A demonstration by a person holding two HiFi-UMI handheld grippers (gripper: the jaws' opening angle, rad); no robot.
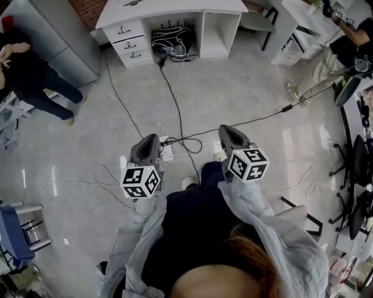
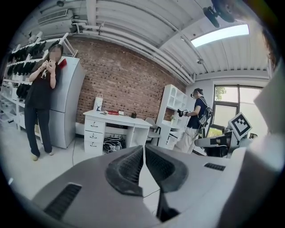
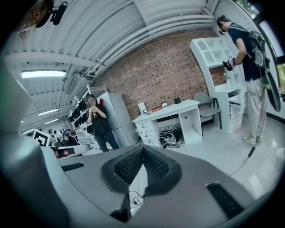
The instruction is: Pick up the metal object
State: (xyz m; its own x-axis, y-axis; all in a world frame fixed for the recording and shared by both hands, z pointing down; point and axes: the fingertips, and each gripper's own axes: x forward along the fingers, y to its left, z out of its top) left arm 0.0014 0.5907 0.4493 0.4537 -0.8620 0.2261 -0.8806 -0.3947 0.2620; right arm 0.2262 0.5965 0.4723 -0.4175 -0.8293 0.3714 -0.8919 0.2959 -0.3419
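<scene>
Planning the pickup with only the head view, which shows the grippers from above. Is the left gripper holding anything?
Observer: No. The left gripper has its jaws together, with nothing between them.
Operator: And the right one?
Observer: The right gripper is shut too, and empty.
Operator: Any metal object ahead of them?
Observer: None that I can make out. Both point toward the white desk, which stands against a brick wall.

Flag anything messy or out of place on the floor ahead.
Loose black and white cables sprawl across the open floor from the white desk to a power strip near the person's shoes, a likely tripping hazard. A cable heap sits under the desk.
</scene>
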